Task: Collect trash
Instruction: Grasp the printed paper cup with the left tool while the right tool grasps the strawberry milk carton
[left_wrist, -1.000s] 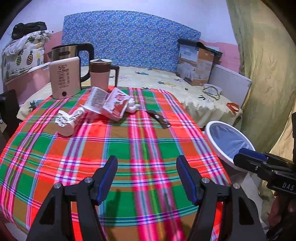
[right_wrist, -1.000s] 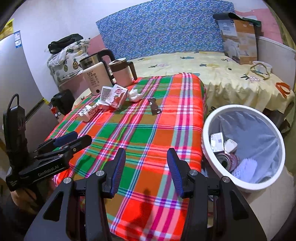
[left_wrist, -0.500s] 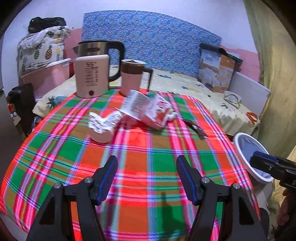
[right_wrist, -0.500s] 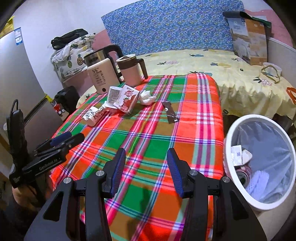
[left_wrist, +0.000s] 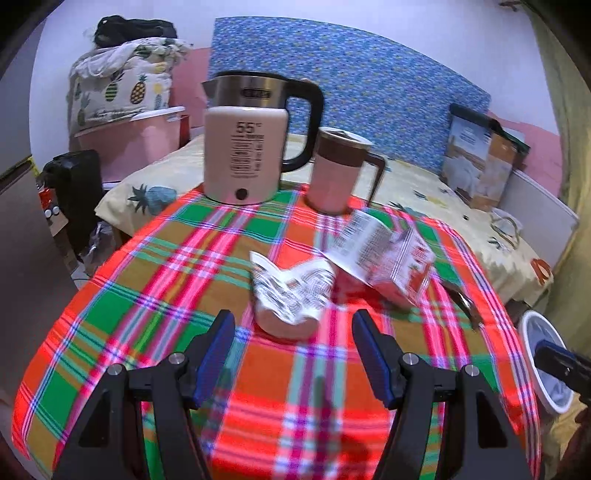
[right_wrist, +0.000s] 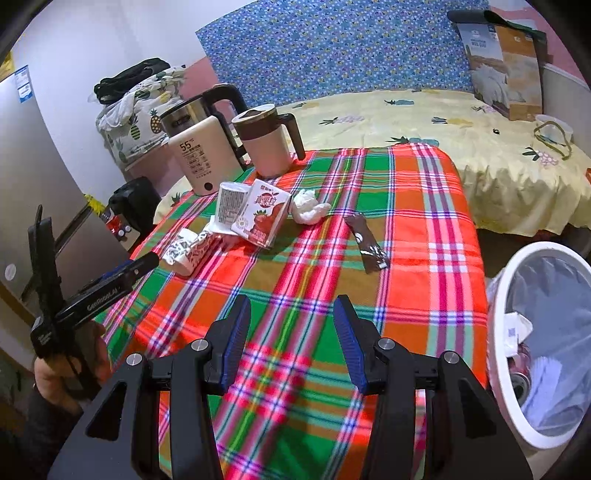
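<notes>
A crushed white paper cup (left_wrist: 291, 295) lies on the plaid tablecloth (left_wrist: 166, 273), just ahead of my open, empty left gripper (left_wrist: 293, 350). It also shows in the right wrist view (right_wrist: 190, 251). Behind it lies a red and white drink carton (left_wrist: 391, 258) (right_wrist: 258, 216), with a crumpled white tissue (right_wrist: 308, 208) and a brown wrapper (right_wrist: 369, 245) to its right. My right gripper (right_wrist: 291, 341) is open and empty over the table's near part. The white trash bin (right_wrist: 506, 306) stands at the right, beside the table.
A cream kettle (left_wrist: 245, 155) and a pink lidded mug (left_wrist: 338, 173) stand at the table's far edge. A bed with a yellow sheet (right_wrist: 480, 147) lies behind, with a cardboard box (right_wrist: 506, 59) on it. A black heater (left_wrist: 74, 192) stands at the left.
My left gripper has moved forward and left towards the crushed cup, which now sits just ahead of its fingers. My right gripper has moved forward over the table. Both stay open.
</notes>
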